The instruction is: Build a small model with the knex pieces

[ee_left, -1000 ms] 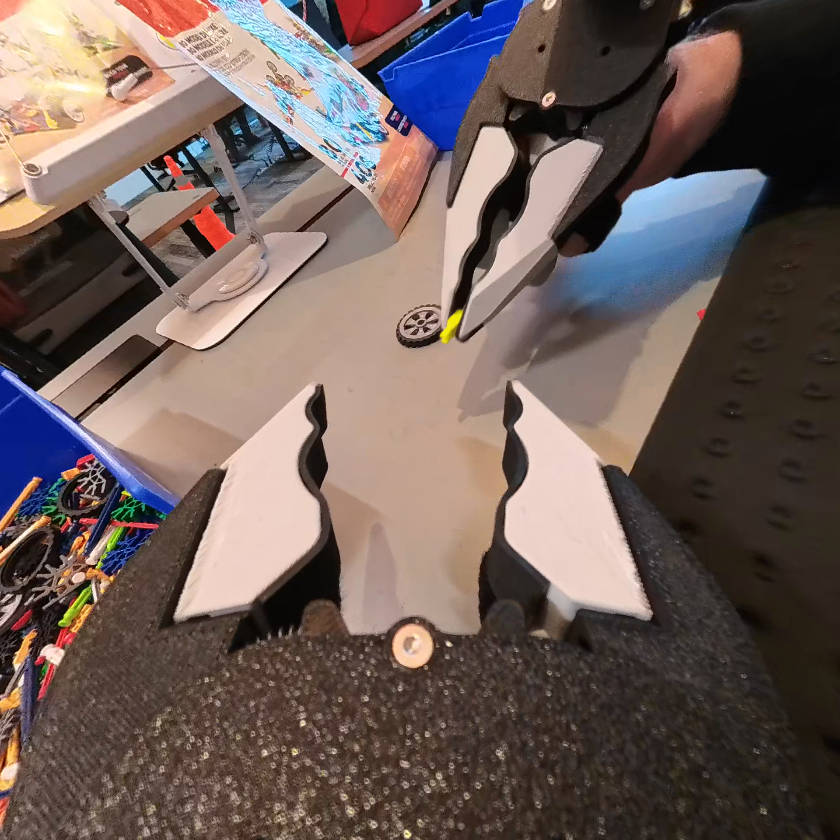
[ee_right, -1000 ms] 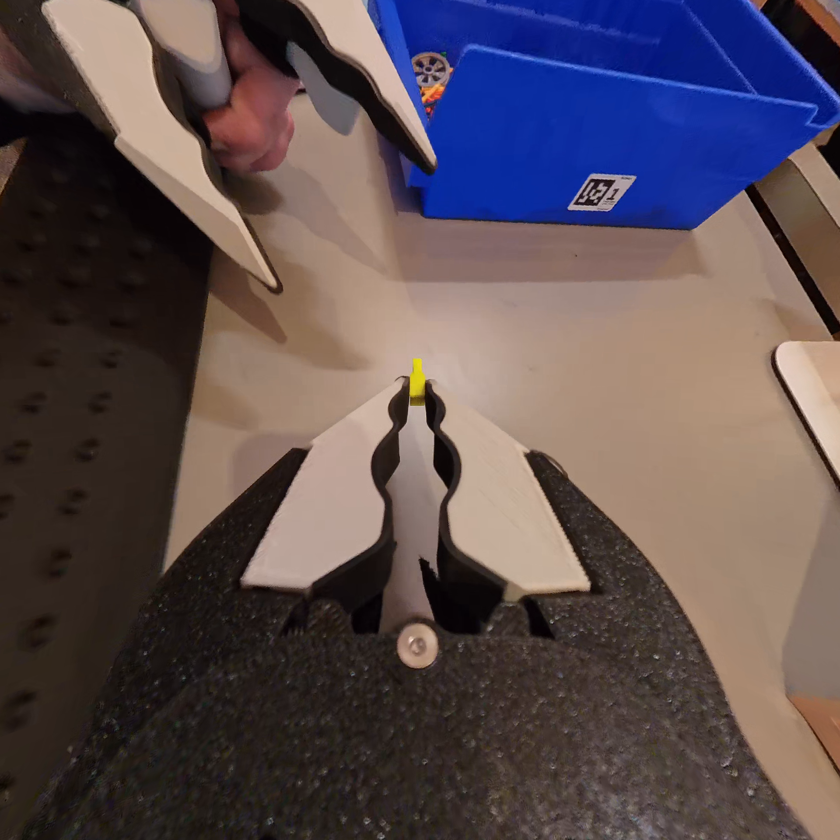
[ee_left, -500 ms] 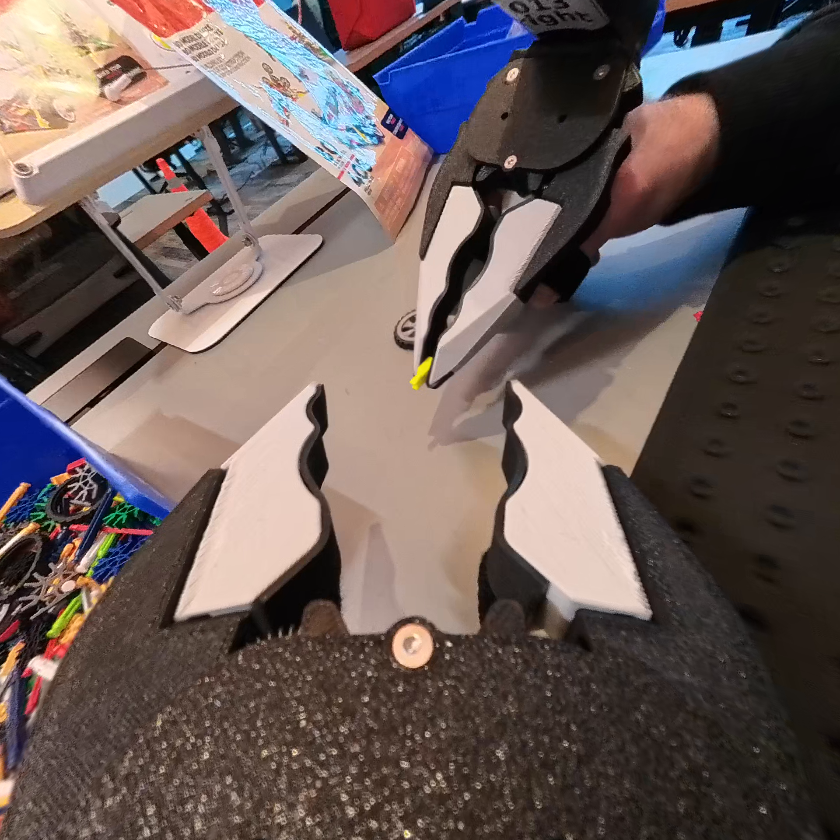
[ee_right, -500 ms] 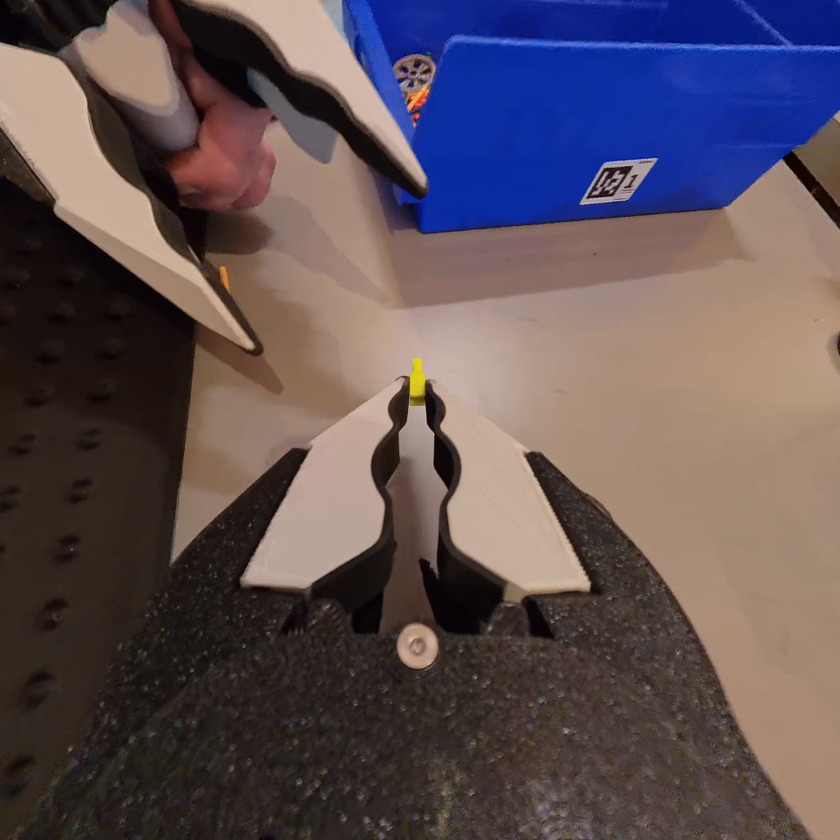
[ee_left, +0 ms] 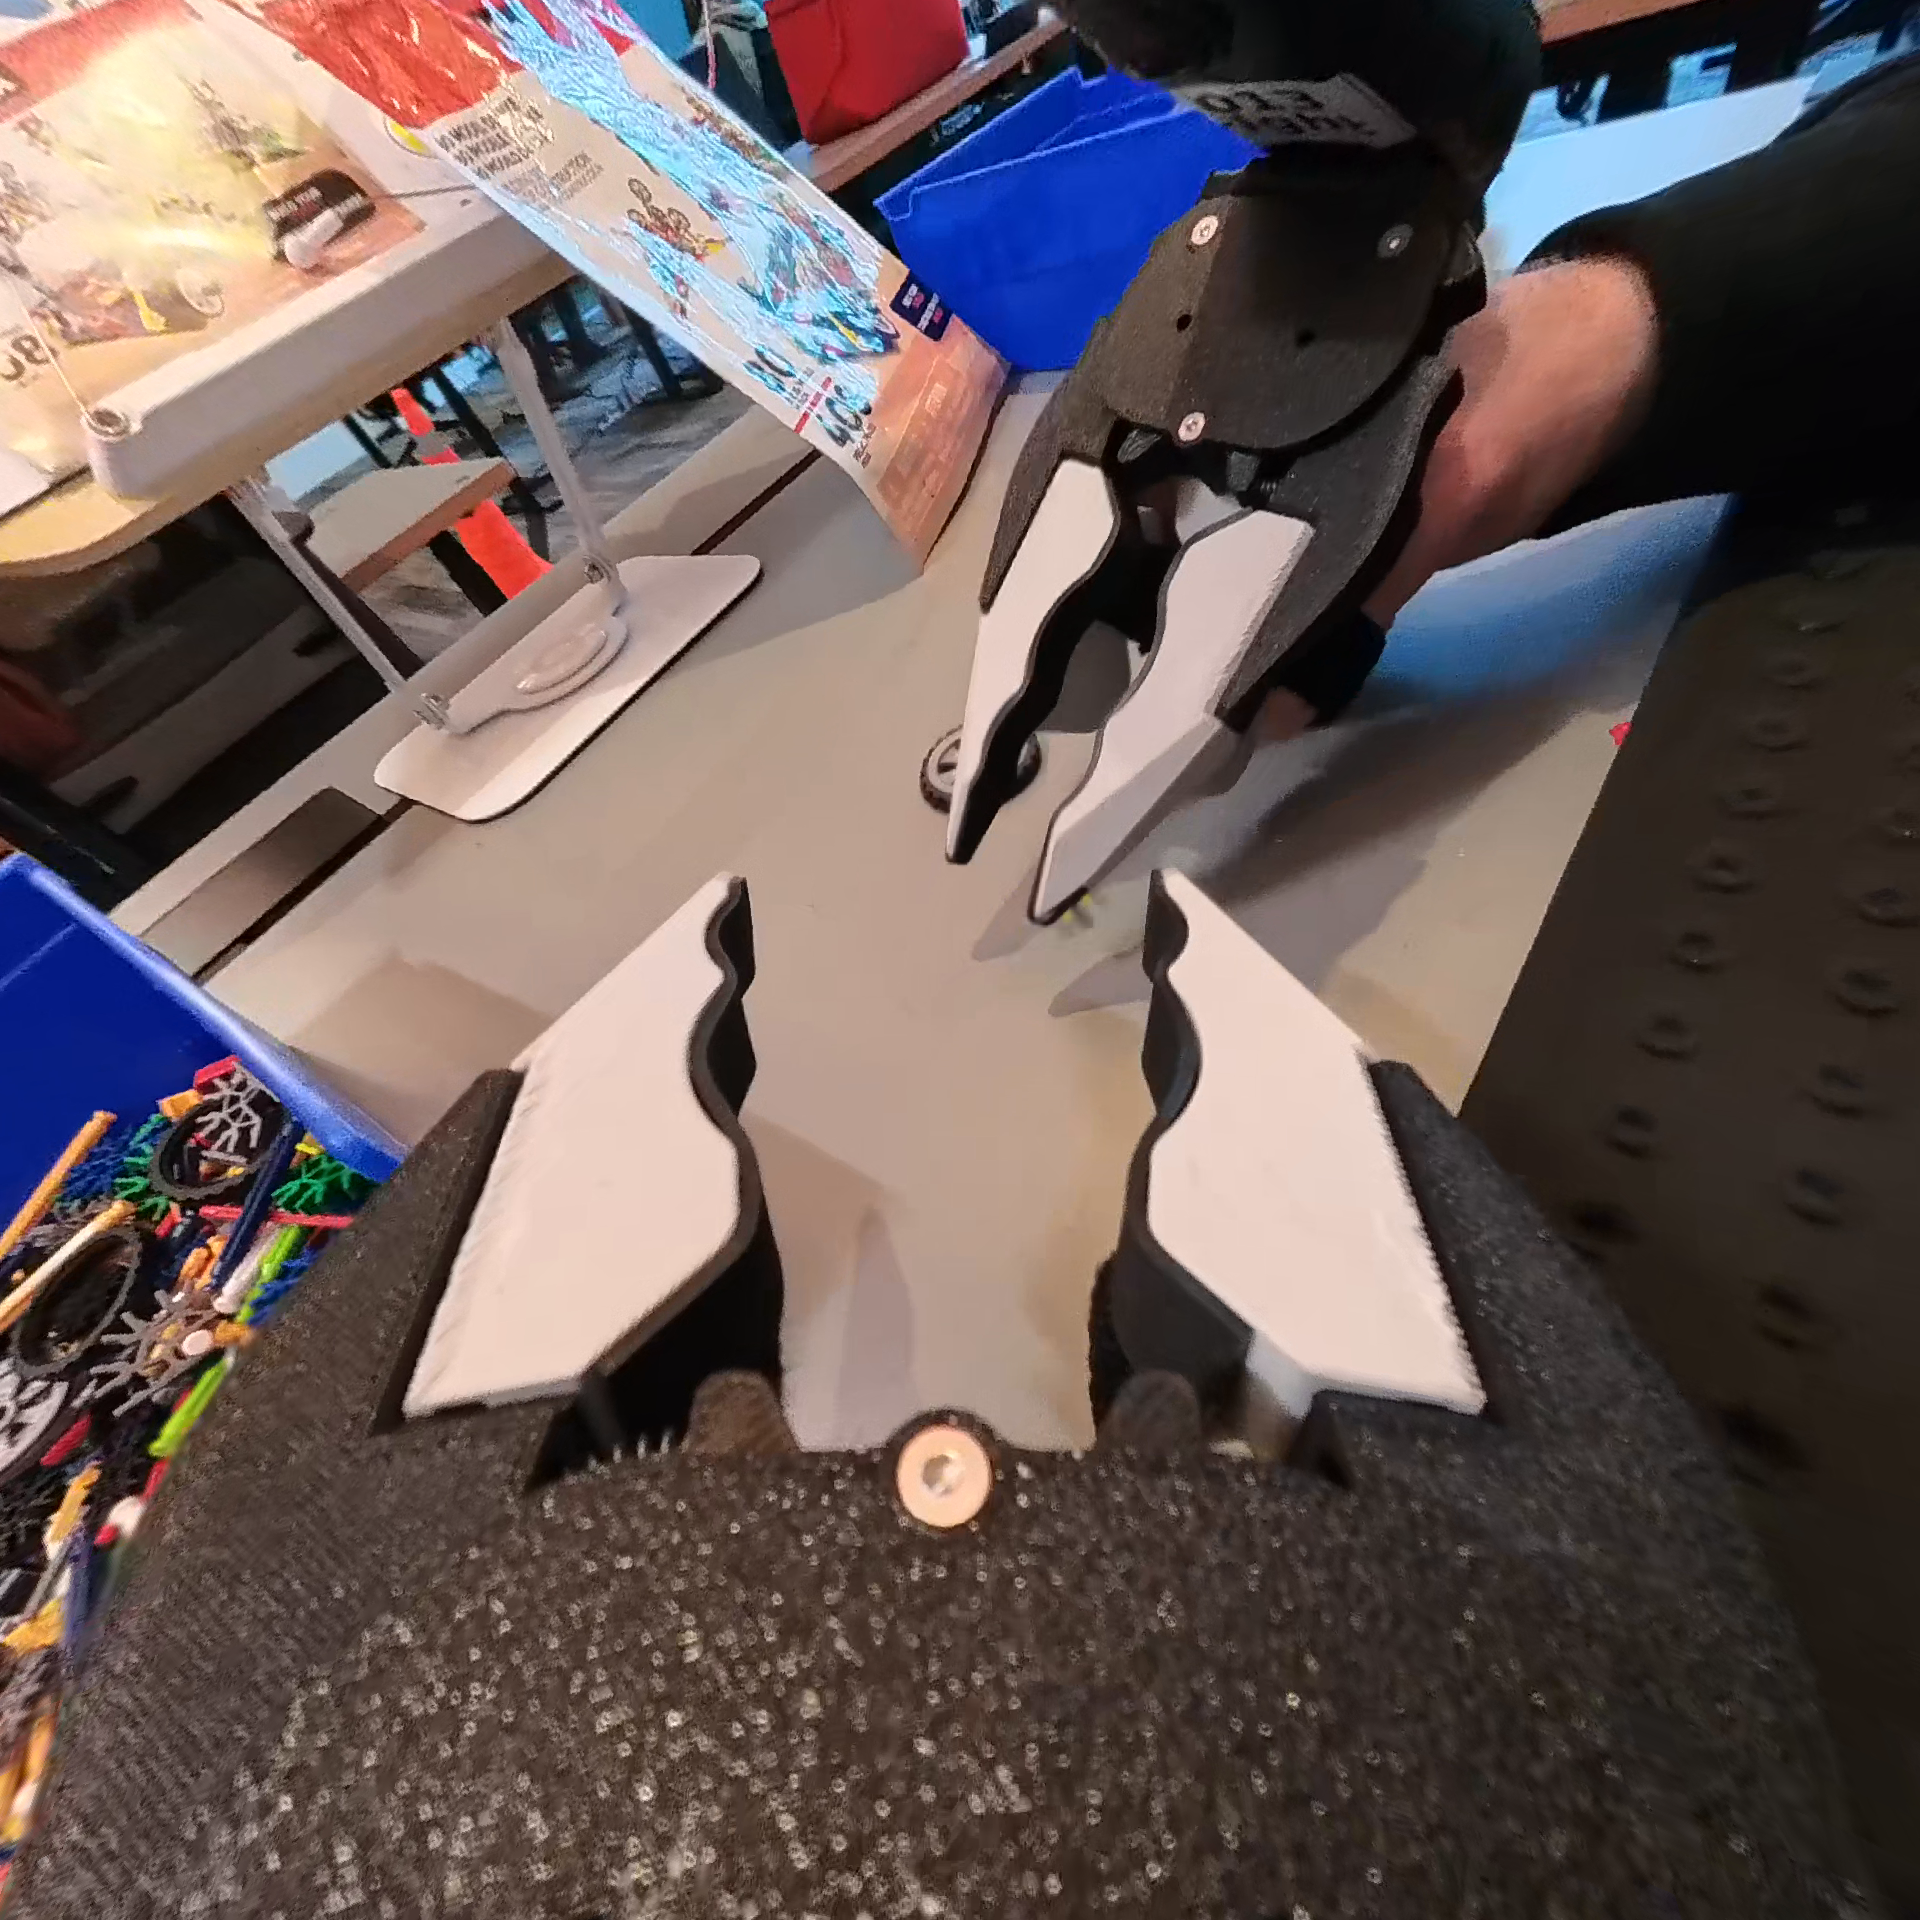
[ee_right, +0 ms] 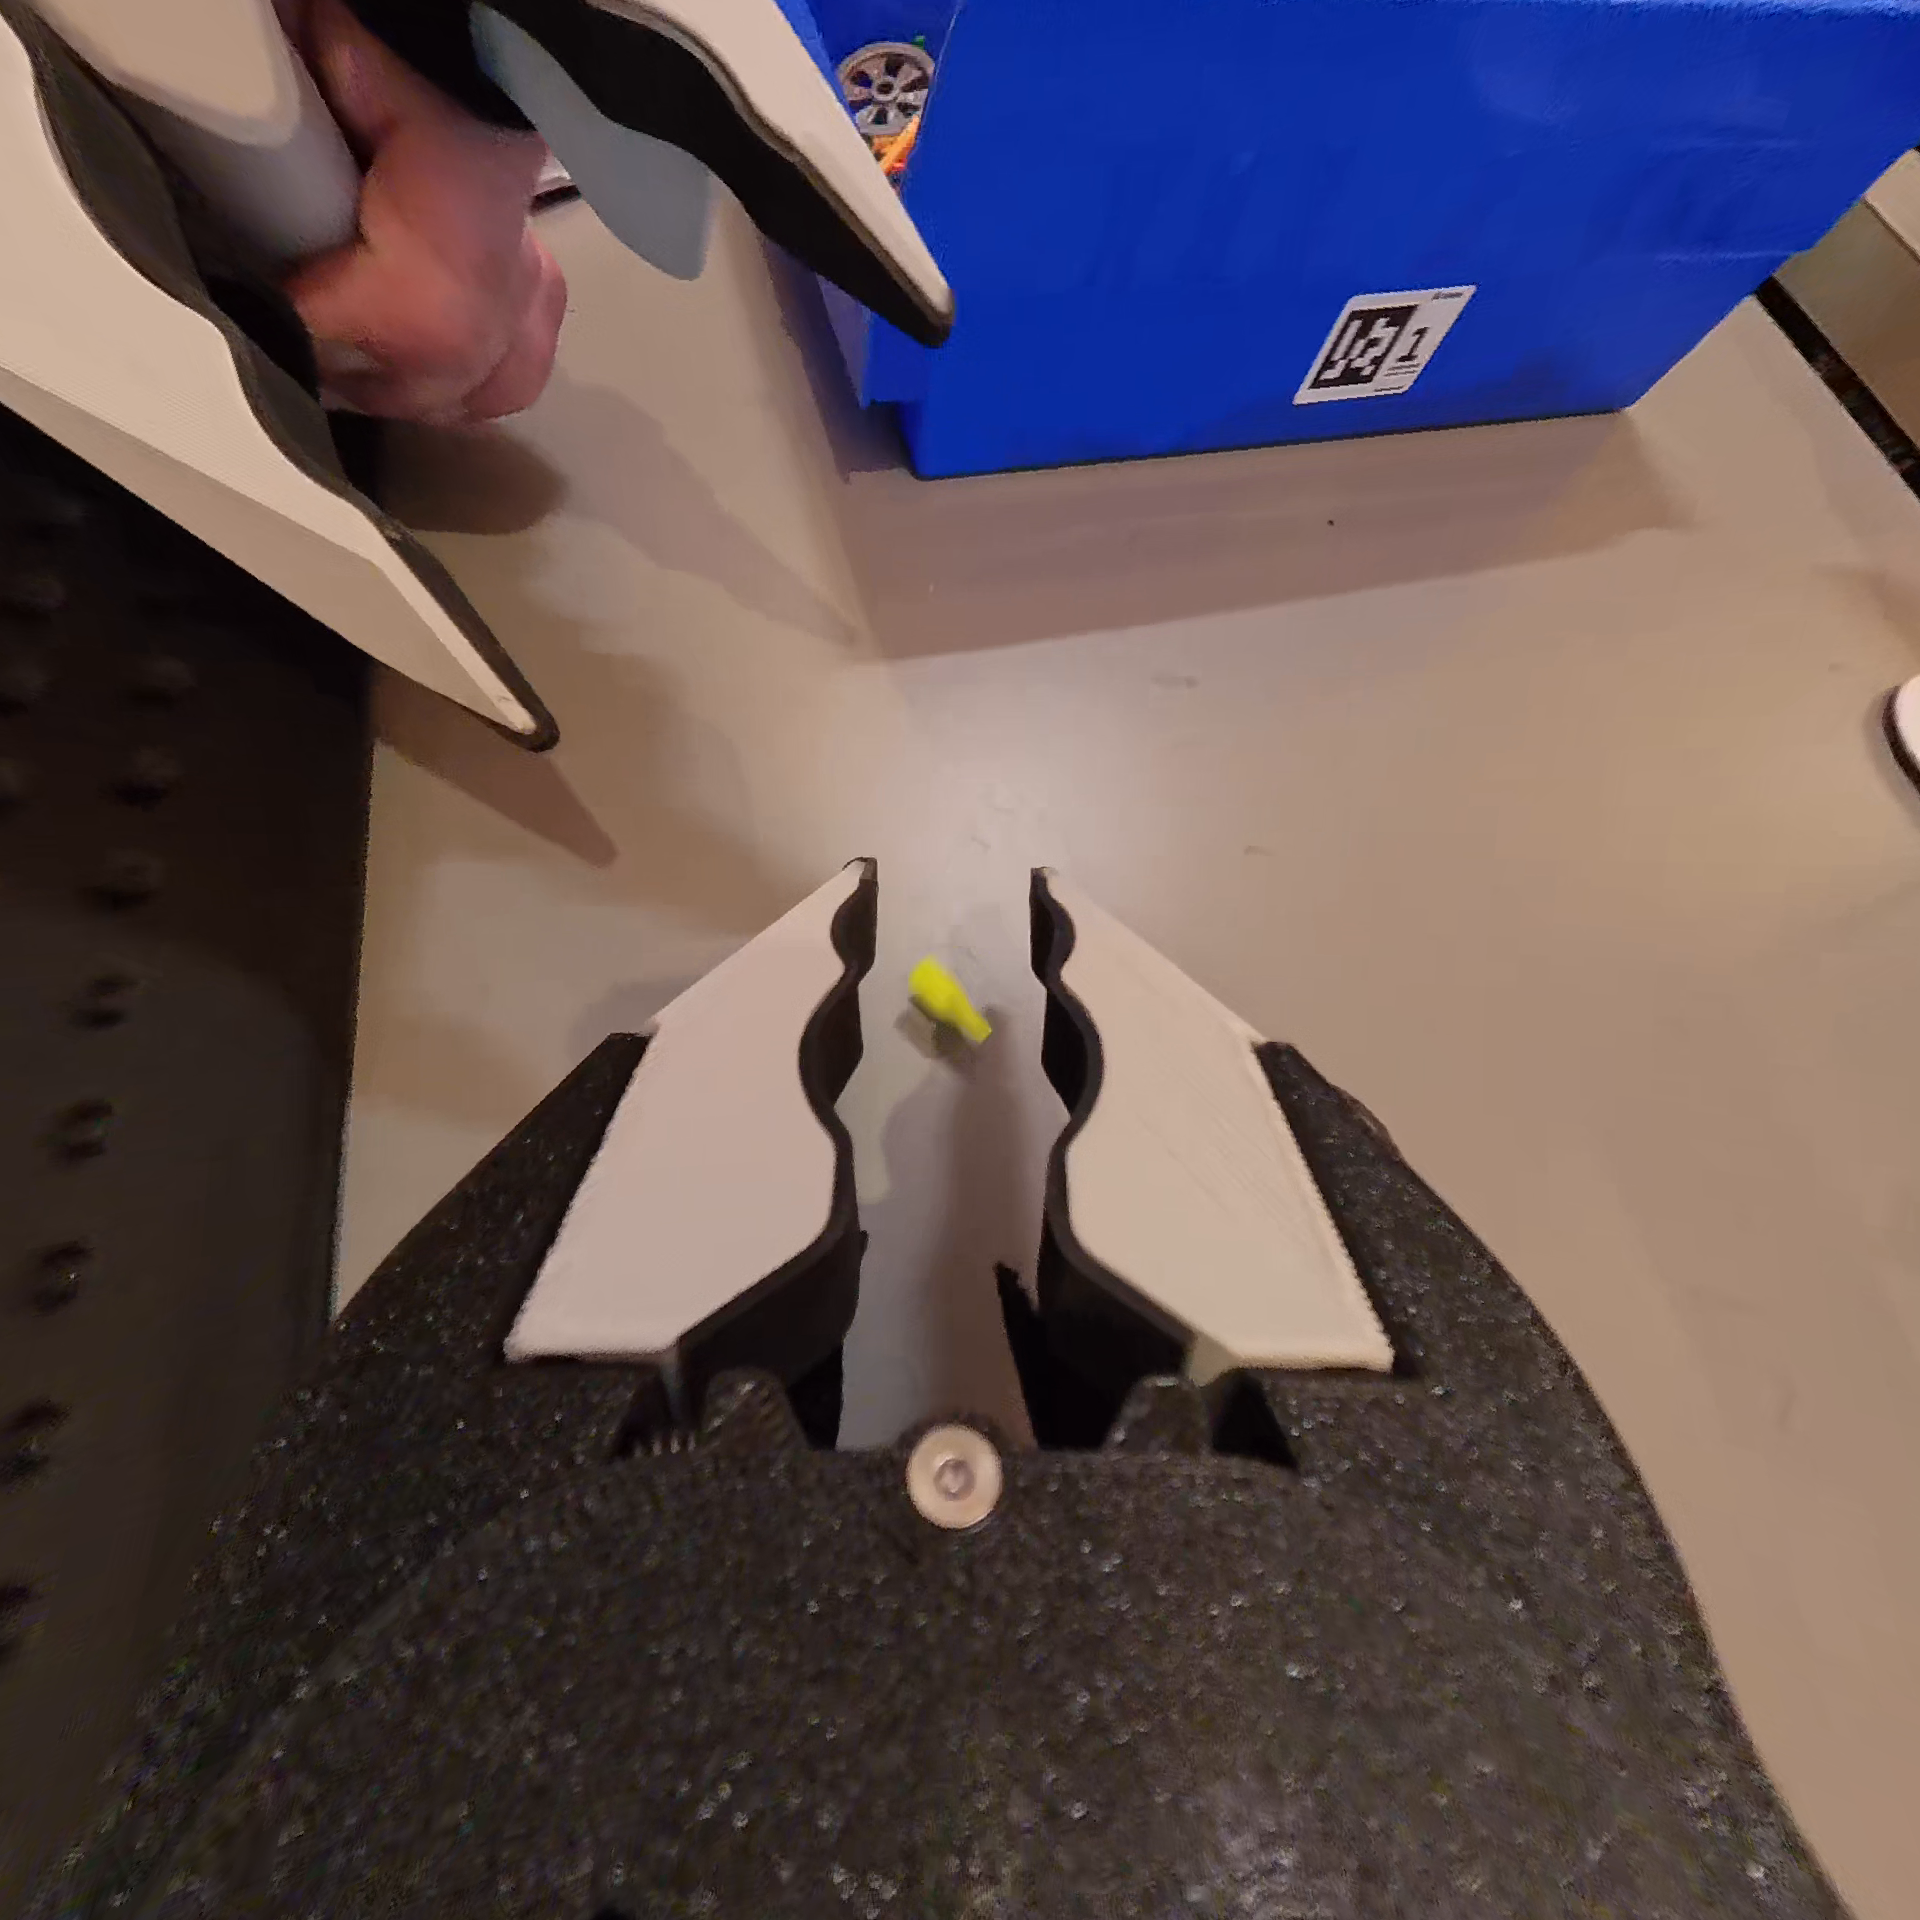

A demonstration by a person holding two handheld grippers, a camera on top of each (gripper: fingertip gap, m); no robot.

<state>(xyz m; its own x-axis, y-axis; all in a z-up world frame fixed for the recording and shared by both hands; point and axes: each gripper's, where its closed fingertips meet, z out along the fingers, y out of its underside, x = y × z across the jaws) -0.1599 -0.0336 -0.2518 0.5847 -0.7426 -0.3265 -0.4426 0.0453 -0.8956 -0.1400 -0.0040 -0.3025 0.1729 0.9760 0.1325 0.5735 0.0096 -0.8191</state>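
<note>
A small yellow plastic piece [ee_right: 948, 1002] lies on the grey table [ee_right: 1351, 935] between my right gripper's open fingers, free of both. My right gripper [ee_right: 951, 868] is open and empty just above it; it also shows in the left wrist view [ee_left: 1003, 888], tips down near the table, with a bit of the yellow piece [ee_left: 1081, 914] at one tip. A small black toy wheel [ee_left: 940, 774] lies on the table behind it. My left gripper [ee_left: 945, 894] is open and empty, facing the right gripper; its fingers [ee_right: 447, 644] show at the upper left of the right wrist view.
A blue bin [ee_right: 1351, 208] with a square marker sticker stands behind, holding several colourful building pieces [ee_left: 125, 1226]. A black studded mat [ee_left: 1714, 1039] borders the table. A white stand [ee_left: 561, 675] holds a tilted printed sheet [ee_left: 727, 249]. Another blue bin [ee_left: 1018, 239] sits farther back. Tip to tip, the grippers are about 7 cm apart.
My right gripper moved toward the left gripper, lowered, then opened and let go of the yellow piece, which now lies on the table. My left gripper stayed open.
</note>
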